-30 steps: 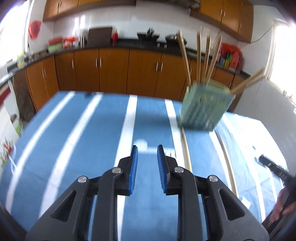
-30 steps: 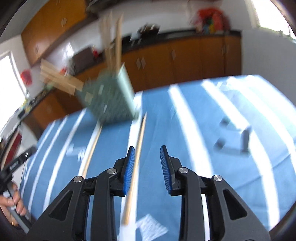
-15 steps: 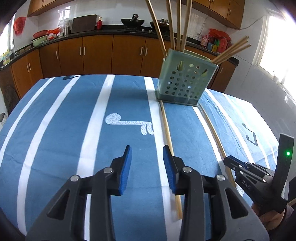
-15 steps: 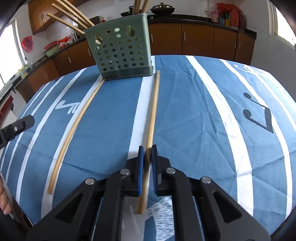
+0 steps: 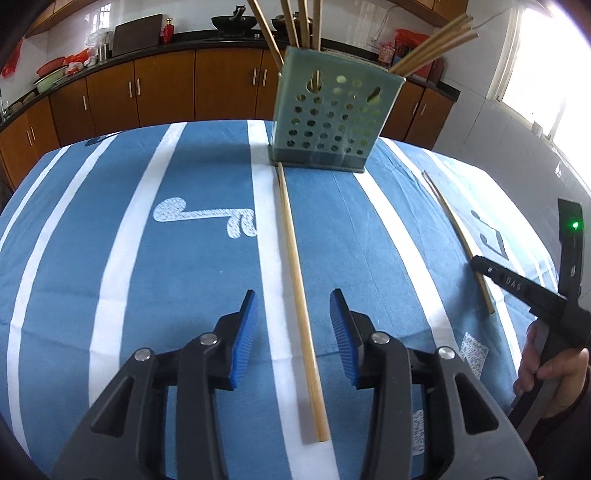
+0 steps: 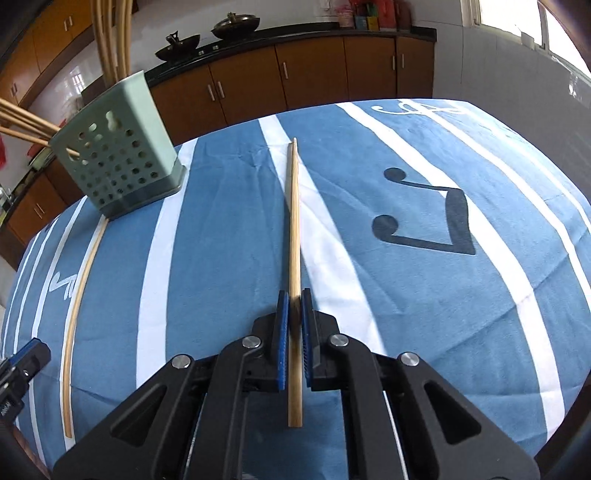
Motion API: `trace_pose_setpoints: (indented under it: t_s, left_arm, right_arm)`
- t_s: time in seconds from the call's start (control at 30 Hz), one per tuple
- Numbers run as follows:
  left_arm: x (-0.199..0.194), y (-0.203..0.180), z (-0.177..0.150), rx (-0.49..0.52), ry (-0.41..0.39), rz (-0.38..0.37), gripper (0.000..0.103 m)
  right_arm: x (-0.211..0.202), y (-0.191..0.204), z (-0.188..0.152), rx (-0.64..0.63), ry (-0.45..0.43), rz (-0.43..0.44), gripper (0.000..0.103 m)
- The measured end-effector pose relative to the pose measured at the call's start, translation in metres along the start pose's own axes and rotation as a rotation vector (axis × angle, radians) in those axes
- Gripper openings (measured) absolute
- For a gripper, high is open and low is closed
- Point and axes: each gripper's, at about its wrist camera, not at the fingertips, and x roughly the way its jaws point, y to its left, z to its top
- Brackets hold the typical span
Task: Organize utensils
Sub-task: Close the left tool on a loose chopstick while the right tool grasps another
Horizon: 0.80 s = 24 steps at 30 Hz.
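Note:
A green perforated utensil holder (image 5: 332, 125) stands on the blue striped tablecloth (image 5: 184, 280) with several wooden chopsticks in it; it also shows in the right wrist view (image 6: 118, 173). My left gripper (image 5: 293, 325) is open, its jaws on either side of a chopstick (image 5: 295, 258) that lies on the cloth. My right gripper (image 6: 294, 314) is shut on a second chopstick (image 6: 293, 221) and holds it pointing forward, its far tip off the cloth. The right gripper (image 5: 517, 288) and its chopstick (image 5: 458, 236) also show in the left wrist view.
Brown kitchen cabinets (image 5: 166, 88) and a dark counter (image 6: 295, 33) with pots run behind the table. The lying chopstick (image 6: 79, 295) and the left gripper's body (image 6: 18, 373) show at the left of the right wrist view.
My right gripper has lifted its chopstick and swung it right, away from the holder. My left gripper has opened wider and moved over the other chopstick.

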Motion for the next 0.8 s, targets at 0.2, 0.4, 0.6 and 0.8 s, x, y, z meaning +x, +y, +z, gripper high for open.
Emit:
trace_pose_setpoints:
  t_s: [0.2, 0.4, 0.6, 0.8]
  left_arm:
    - [0.019, -0.005, 0.001, 0.016, 0.032, 0.052, 0.041]
    - [0.031, -0.008, 0.004, 0.032, 0.032, 0.123, 0.032]
    - [0.032, 0.0, 0.007, 0.012, 0.017, 0.153, 0.009]
    - [0.027, 0.031, 0.01, -0.033, 0.014, 0.196, 0.008]
  right_arm:
    - [0.002, 0.005, 0.0, -0.024, -0.006, -0.007, 0.008]
    - [0.001, 0.006, 0.001, -0.032, -0.004, -0.005, 0.008]
    - [0.002, 0.006, 0.002, -0.034, 0.0, 0.002, 0.008]
    - [0.005, 0.01, 0.005, -0.049, 0.004, 0.009, 0.008]
